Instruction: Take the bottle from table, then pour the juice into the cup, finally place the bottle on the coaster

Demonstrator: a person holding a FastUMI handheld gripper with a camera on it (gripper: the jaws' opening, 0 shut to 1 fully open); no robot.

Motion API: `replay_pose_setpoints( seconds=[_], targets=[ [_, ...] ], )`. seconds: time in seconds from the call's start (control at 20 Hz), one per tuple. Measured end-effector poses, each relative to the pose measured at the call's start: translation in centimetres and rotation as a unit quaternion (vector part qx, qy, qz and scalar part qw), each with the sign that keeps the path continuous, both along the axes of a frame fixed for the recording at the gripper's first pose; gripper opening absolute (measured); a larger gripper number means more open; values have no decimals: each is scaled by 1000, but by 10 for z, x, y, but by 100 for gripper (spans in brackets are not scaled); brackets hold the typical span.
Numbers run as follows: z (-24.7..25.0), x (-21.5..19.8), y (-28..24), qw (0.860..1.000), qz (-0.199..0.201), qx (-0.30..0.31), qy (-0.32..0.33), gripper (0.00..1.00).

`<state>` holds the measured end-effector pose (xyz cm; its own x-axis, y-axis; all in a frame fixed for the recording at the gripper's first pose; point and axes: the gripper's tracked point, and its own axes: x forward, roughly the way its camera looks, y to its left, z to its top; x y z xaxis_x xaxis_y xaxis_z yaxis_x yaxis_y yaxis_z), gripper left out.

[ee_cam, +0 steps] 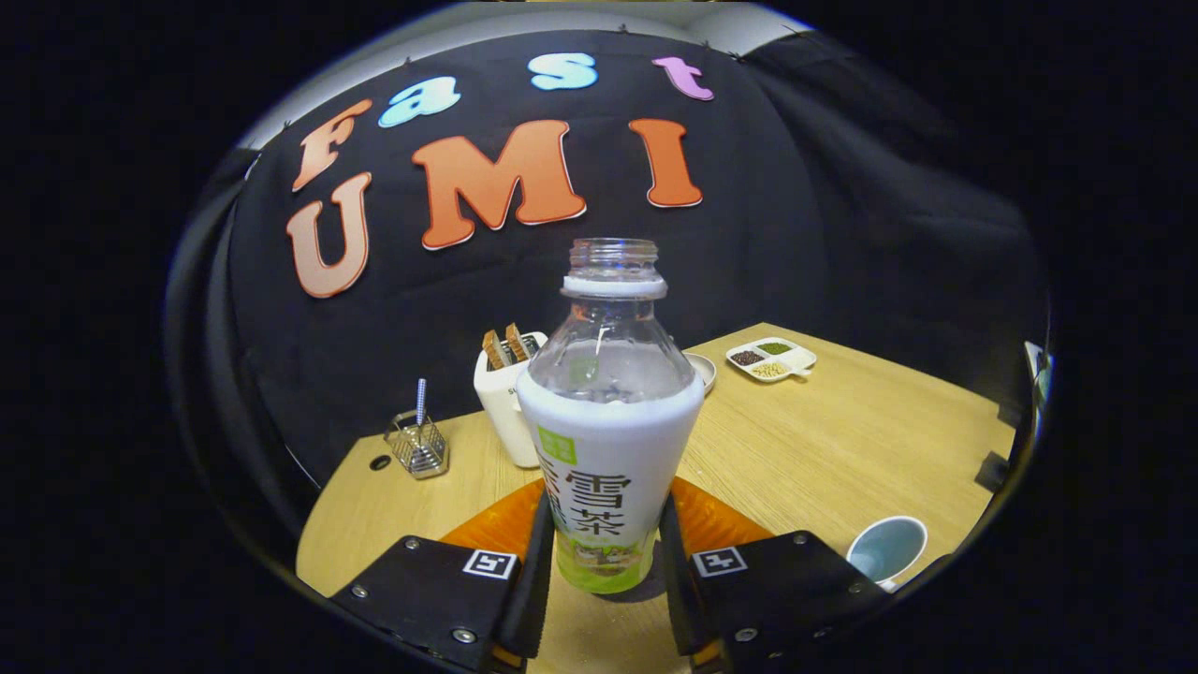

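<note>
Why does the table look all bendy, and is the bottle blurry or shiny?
Gripper view: the fisheye lens bows the table edges, so it looks curved; the bottle, between the tool fingers, is sharp, with soft glints on its clear top; the far dish looks tiny and less crisp; the orange coaster glows brightly under the light.

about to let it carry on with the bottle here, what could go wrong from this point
1. The bottle has no cap and stands between the gripper fingers, so a tilt or bump could spill any liquid inside.
2. The fingers sit at its lower label; whether both press on it is unclear, so it could slip when moved.
3. The orange coaster lies right behind the bottle, while the cup stands off to the right, so the order of steps could get muddled.
</note>
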<state>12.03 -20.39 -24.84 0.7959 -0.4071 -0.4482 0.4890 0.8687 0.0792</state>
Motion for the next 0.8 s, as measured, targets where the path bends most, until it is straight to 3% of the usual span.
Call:
replay_pose_setpoints(
  seconds=[0.35,0.8],
  targets=[
    [-63,17,4,996,30,-43,74,55],
    [-76,18,4,993,36,-65,89,61]
  ],
)
